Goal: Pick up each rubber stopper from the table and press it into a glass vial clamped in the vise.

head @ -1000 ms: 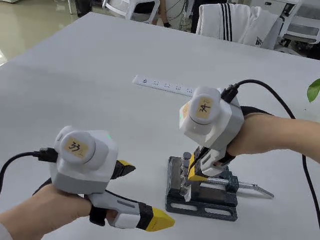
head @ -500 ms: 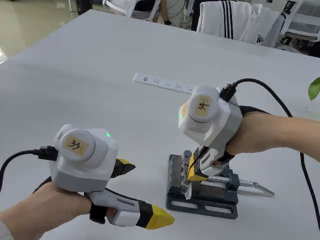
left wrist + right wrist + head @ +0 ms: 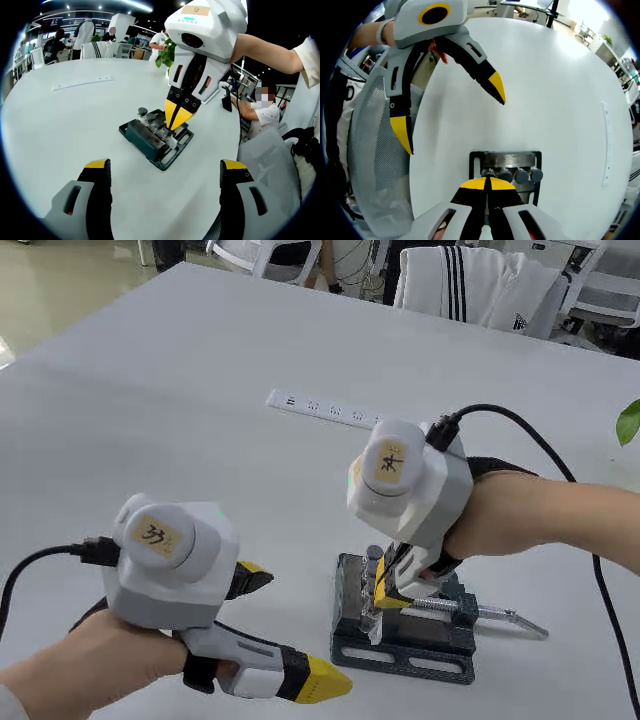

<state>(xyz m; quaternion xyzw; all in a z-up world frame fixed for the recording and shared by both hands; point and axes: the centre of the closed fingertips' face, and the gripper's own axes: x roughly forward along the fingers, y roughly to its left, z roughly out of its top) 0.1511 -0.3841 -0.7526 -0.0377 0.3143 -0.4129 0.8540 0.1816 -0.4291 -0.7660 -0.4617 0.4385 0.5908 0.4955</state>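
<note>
A small dark vise (image 3: 410,640) stands on the white table (image 3: 200,390) and clamps a row of glass vials (image 3: 521,176) capped with grey rubber stoppers (image 3: 142,111). My right gripper (image 3: 383,598) points down over the left end of that row, its yellow tips touching, with nothing seen between them. In its own view the right gripper (image 3: 487,184) is shut just in front of the vials. My left gripper (image 3: 290,630) is held open to the left of the vise, holding nothing. Seen from the left gripper (image 3: 165,167), the vise (image 3: 155,137) lies ahead under the right gripper (image 3: 176,117).
A white power strip (image 3: 325,410) lies on the table behind the vise. The vise's screw handle (image 3: 505,616) sticks out to the right. A chair draped in a striped garment (image 3: 460,285) stands at the table's far edge. A green leaf (image 3: 627,420) shows at the right.
My right gripper has shifted slightly left and tilted over the vise, still shut. The left gripper has stayed almost still and open.
</note>
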